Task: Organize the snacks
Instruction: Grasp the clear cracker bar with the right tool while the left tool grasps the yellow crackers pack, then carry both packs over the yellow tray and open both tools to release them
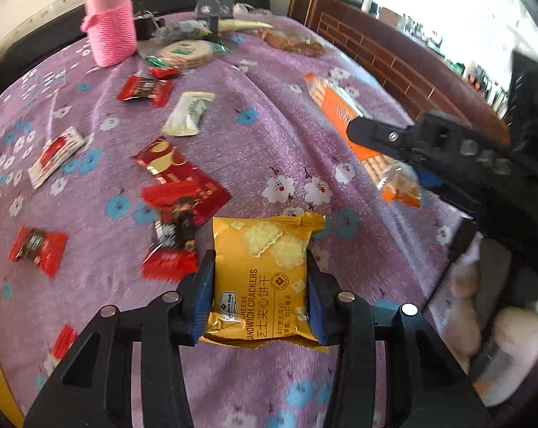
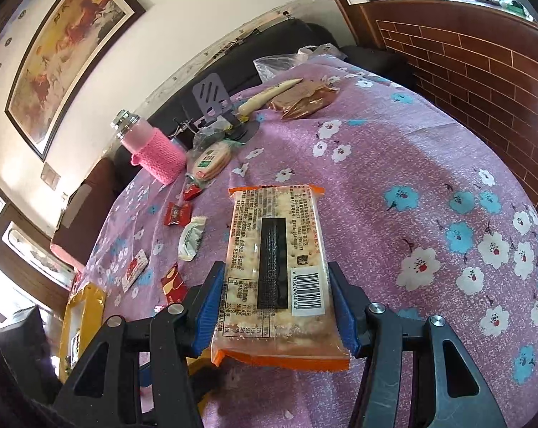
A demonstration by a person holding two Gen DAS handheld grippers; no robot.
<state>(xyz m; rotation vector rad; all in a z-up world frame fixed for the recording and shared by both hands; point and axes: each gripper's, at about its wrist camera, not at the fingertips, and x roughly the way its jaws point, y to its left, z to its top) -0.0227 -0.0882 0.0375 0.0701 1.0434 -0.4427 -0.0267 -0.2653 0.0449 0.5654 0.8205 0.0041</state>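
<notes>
The left tool point(image 1: 260, 294) pinches a yellow pack of cheese sandwich crackers point(image 1: 265, 271) by its two side edges, blue pads pressed against the wrapper, just above the purple flowered cloth point(image 1: 276, 135) that covers the counter. The right tool point(image 2: 274, 306) grips a long orange-edged cracker sleeve point(image 2: 276, 267) the same way, barcode side up, its far end reaching out over the cloth. In the left wrist view that sleeve shows as an orange pack point(image 1: 343, 114) held off to the right. Loose snacks lie scattered to the left: red candy wrappers point(image 1: 144, 89), a white sachet point(image 1: 187, 114), a red foil packet point(image 1: 179, 174) and a round rice cracker pack point(image 1: 185, 53). A pink bottle in a knitted sleeve point(image 1: 108, 25) stands upright at the far edge, near a grey phone stand point(image 2: 211, 96).
</notes>
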